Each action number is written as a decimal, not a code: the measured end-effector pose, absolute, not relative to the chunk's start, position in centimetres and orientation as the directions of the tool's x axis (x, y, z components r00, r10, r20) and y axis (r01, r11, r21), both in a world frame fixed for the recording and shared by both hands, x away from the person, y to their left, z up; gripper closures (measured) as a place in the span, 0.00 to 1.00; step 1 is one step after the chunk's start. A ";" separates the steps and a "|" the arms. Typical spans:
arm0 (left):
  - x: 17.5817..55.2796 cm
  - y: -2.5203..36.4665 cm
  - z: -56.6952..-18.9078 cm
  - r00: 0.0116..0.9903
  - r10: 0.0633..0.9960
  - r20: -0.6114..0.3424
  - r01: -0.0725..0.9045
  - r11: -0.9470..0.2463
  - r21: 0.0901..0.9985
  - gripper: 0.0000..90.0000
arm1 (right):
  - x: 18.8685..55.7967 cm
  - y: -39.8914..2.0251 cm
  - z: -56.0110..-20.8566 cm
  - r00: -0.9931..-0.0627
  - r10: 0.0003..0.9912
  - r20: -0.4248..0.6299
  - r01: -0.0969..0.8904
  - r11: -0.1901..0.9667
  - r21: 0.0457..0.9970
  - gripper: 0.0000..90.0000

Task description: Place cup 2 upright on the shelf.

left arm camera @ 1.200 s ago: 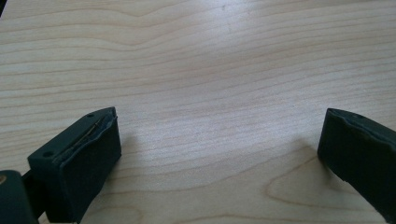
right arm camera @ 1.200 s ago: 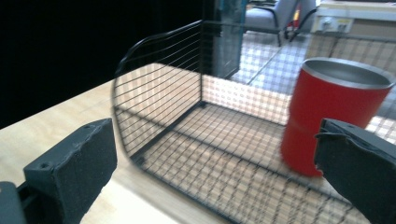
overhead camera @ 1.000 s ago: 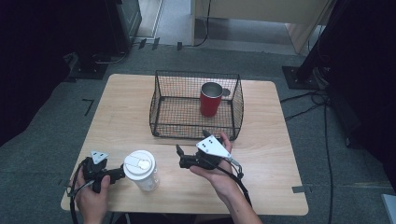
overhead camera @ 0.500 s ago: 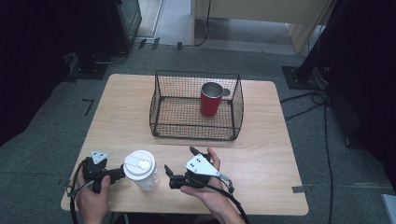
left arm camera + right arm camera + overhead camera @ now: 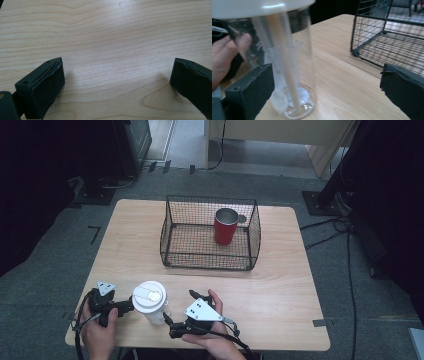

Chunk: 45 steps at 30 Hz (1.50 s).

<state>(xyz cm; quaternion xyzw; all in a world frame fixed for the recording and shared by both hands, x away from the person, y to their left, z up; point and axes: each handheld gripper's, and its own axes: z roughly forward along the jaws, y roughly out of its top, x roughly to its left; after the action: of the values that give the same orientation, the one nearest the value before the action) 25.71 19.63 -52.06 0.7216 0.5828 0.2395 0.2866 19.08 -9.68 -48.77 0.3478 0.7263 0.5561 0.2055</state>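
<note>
A clear tumbler (image 5: 149,301) with a white lid stands near the table's front edge. In the right gripper view the tumbler (image 5: 287,62) has a straw inside and stands just in front of the left jaw. My right gripper (image 5: 179,316) lies to its right, open wide, jaws pointing at it. My right gripper (image 5: 328,82) holds nothing. My left gripper (image 5: 122,307) rests just left of the tumbler in a hand. My left gripper (image 5: 117,72) is open over bare wood. A red metal cup (image 5: 226,226) stands upright inside a black wire basket (image 5: 207,265).
The wire basket (image 5: 387,32) sits at the table's middle back, to the right of the tumbler in the right gripper view. The wooden table (image 5: 280,290) has bare room at the right front. Grey carpet, cables and dark stands surround the table.
My right gripper has moved left and towards the front edge, closing in on the tumbler's right side. The left gripper, tumbler, basket and red cup have stayed put.
</note>
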 end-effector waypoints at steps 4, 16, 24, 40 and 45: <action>25.7 19.6 -52.1 0.206 0.979 0.011 0.704 -0.156 0.693 0.00 | 18.9 -9.0 -48.6 -0.696 0.712 0.088 0.268 0.143 0.953 0.00; 25.7 19.6 -52.1 0.206 0.978 0.012 0.703 -0.157 0.693 0.00 | 18.7 -7.2 -47.8 -0.731 0.677 0.084 0.246 0.146 0.958 0.00; 25.7 19.6 -52.1 0.206 0.979 0.011 0.704 -0.156 0.693 0.00 | 19.1 -5.7 -47.2 -0.744 0.662 0.091 0.241 0.140 0.960 0.00; 25.7 19.6 -52.1 0.206 0.978 0.012 0.705 -0.157 0.692 0.00 | 20.0 -3.6 -46.2 -0.751 0.656 0.078 0.223 0.141 0.964 0.08; 25.7 19.6 -52.0 0.206 0.978 0.011 0.705 -0.157 0.692 0.00 | 20.2 -3.1 -46.1 -0.754 0.656 0.043 0.196 0.162 0.967 0.13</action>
<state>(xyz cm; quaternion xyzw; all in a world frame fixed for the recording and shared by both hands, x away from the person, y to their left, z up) 25.71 19.64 -52.05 0.7220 0.5829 0.2390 0.2862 20.16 -3.07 -46.11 0.2894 0.7359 0.5791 0.1985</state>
